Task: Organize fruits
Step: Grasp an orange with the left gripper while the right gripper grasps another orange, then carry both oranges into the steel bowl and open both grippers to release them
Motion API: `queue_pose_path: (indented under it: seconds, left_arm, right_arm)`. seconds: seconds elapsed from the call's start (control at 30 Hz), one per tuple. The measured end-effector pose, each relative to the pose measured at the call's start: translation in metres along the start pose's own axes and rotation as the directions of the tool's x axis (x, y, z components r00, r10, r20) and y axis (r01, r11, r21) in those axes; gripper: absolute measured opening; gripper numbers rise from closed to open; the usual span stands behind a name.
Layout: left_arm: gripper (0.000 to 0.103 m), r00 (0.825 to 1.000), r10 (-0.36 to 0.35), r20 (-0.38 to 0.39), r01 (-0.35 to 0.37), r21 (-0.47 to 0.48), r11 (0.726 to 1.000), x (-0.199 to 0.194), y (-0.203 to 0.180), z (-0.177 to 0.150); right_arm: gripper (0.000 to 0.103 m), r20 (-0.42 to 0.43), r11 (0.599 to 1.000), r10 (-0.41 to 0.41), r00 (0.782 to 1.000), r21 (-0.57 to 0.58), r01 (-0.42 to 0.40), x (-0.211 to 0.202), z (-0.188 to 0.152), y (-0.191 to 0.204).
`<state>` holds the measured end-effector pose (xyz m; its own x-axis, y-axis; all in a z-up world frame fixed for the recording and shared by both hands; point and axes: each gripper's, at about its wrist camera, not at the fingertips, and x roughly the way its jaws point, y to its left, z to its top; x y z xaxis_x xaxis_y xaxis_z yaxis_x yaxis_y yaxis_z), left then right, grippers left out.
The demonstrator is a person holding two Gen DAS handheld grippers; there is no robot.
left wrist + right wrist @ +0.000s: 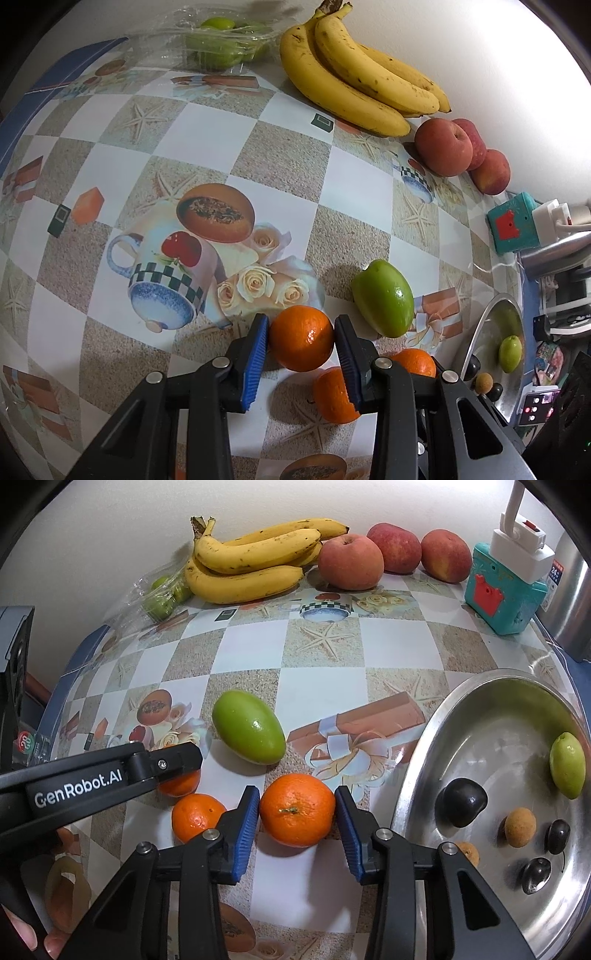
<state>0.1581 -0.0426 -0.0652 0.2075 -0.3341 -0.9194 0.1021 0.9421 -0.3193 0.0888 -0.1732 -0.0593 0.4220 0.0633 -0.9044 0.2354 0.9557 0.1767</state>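
**tabletop_tim:** Both grippers are sitting on oranges at the near edge of the table. The left gripper is clamping the left orange, pads touching both sides. The right gripper is squeezing the right orange, though I can't tell how firmly that left pad is pressing. A third orange is lying between them.

**fruitloop88:** Biggest worry from here, I'd say: the steel bowl is sitting at the right edge, just beside the right gripper. If it's swinging that way low, it's clipping the rim. Next, the green mango is lying just behind the oranges, so pushing forward is probably rolling it.

**tabletop_tim:** And the two grippers are crowding each other. Lifting together is likely bumping the middle orange, which looks like it's touching the left gripper's right finger. Round fruit in flat pads is also prone to slipping.

**fruitloop88:** Room-wise, the table's middle is lying open. The far edge is taken: bananas, peaches, bagged green fruit in the far left corner, a teal box in the far right.
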Motion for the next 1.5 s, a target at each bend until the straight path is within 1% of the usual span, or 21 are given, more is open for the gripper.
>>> queue_pose_path:
  seconds: [0.4,0.7,1.0,1.27,1.5]
  left_arm:
    - [0.039,1.0,0.023,0.002,-0.023,0.004,1.0,-0.003,0.0,0.0]
    - [0.039,0.999,0.022,0.035,-0.023,0.015,1.0,-0.017,0.0,0.005]
    - [0.039,0.994,0.012,0.109,-0.015,0.024,1.0,-0.052,-0.006,0.01]
    - [0.039,0.987,-0.004,0.159,-0.003,0.047,0.999,-0.08,-0.016,0.012]
    - [0.039,0.983,-0.004,0.184,-0.006,0.049,0.999,-0.095,-0.019,0.009]
  right_arm:
    - [0.042,0.001,0.999,0.024,1.0,0.023,-0.024,-0.002,0.0,-0.004]
    - [0.042,0.012,0.999,0.031,0.999,0.027,-0.032,-0.008,0.001,-0.005]
    - [0.042,0.056,0.999,0.041,0.998,0.033,-0.043,-0.029,0.008,-0.006]
    - [0.042,0.118,0.998,0.048,0.992,0.033,-0.052,-0.061,0.016,-0.005]
    - [0.042,0.114,0.996,0.016,0.993,0.085,-0.026,-0.076,0.014,-0.02]
